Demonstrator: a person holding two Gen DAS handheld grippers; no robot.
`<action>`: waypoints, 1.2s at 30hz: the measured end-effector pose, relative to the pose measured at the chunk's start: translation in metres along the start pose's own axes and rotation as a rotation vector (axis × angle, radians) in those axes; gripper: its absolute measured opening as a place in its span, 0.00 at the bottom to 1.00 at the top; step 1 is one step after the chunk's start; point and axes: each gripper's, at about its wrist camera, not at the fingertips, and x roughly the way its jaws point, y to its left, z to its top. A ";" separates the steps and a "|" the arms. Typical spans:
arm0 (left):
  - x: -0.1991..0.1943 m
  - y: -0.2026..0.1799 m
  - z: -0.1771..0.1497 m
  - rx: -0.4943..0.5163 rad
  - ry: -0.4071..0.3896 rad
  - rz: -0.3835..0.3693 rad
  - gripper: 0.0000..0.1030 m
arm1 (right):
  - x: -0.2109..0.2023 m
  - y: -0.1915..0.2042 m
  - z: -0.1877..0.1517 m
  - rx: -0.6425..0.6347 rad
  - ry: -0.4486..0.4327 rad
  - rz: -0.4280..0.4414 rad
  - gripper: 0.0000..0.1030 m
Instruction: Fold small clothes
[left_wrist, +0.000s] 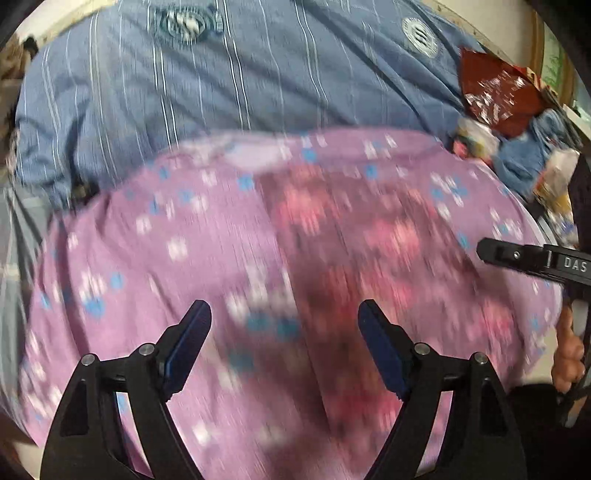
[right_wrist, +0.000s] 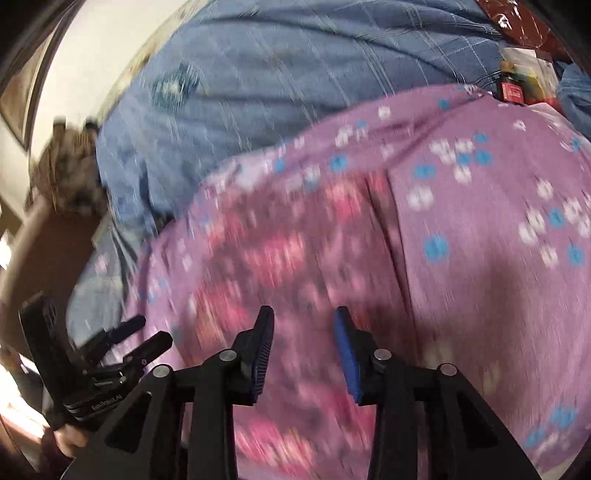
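Note:
A purple garment (left_wrist: 184, 240) printed with white and blue flowers lies spread across the bed and fills both views (right_wrist: 480, 221). A darker patch with pink flowers (left_wrist: 351, 229) runs down its middle (right_wrist: 277, 251). My left gripper (left_wrist: 283, 310) hovers over the cloth, jaws wide open and holding nothing; in the right wrist view it shows at the lower left (right_wrist: 155, 329). My right gripper (right_wrist: 304, 314) hangs above the pink-flowered part, open to a narrower gap with nothing between the pads. One black finger (left_wrist: 509, 254) of it pokes in from the right. Both pictures are blurred.
A blue striped cover (left_wrist: 221, 92) lies behind the garment (right_wrist: 295, 74). A red foil wrapper (left_wrist: 495, 92), loose packets (left_wrist: 554, 177) and a red-labelled bottle (right_wrist: 511, 90) crowd the far right. A person's hand (left_wrist: 569, 350) grips each handle (right_wrist: 70, 443).

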 end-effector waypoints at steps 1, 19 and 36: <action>0.011 -0.001 0.021 0.015 -0.008 0.024 0.80 | 0.008 -0.001 0.010 0.028 0.000 0.010 0.40; 0.109 0.004 0.066 -0.080 0.108 0.039 0.83 | 0.049 -0.045 0.038 0.199 -0.036 0.101 0.35; 0.028 -0.021 -0.073 -0.097 0.169 -0.003 0.87 | -0.008 -0.029 -0.078 0.045 0.065 -0.080 0.40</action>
